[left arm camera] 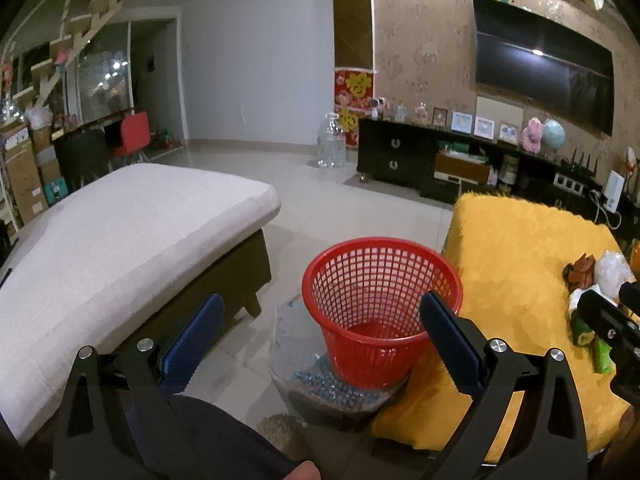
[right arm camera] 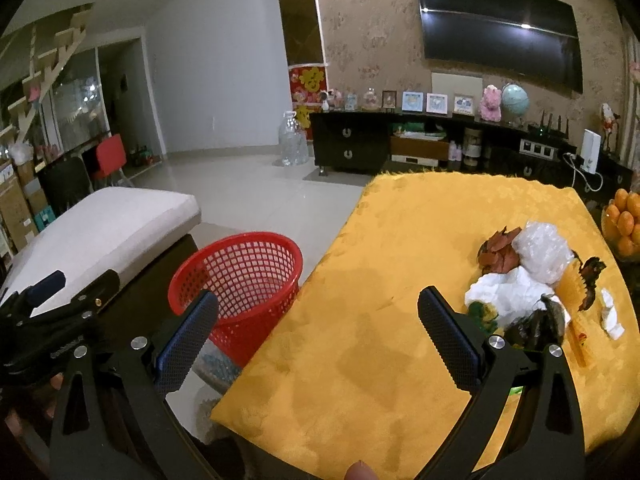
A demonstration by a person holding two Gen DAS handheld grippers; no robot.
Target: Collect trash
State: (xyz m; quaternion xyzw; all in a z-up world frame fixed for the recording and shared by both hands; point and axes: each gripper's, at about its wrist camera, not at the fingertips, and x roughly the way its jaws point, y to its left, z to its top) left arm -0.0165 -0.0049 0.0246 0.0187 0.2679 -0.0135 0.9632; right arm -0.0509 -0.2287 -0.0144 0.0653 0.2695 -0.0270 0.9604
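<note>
A red mesh waste basket (left arm camera: 380, 308) stands on the floor beside a table under a yellow cloth (left arm camera: 520, 280); it also shows in the right wrist view (right arm camera: 240, 280). A heap of trash lies on the cloth (right arm camera: 400, 320): a crumpled clear plastic bag (right arm camera: 540, 252), white tissue (right arm camera: 508, 292), dried brown leaves (right arm camera: 500, 252), dark peel (right arm camera: 536, 324) and green wrappers (left arm camera: 592, 340). My left gripper (left arm camera: 320, 328) is open and empty above the basket. My right gripper (right arm camera: 320, 320) is open and empty over the cloth, left of the heap.
A low bench with a white cushion (left arm camera: 120, 248) stands left of the basket. A clear bag of small blue bits (left arm camera: 320, 384) lies under the basket. A bowl of oranges (right arm camera: 624, 220) sits at the table's right edge. A dark TV cabinet (right arm camera: 400, 148) lines the far wall.
</note>
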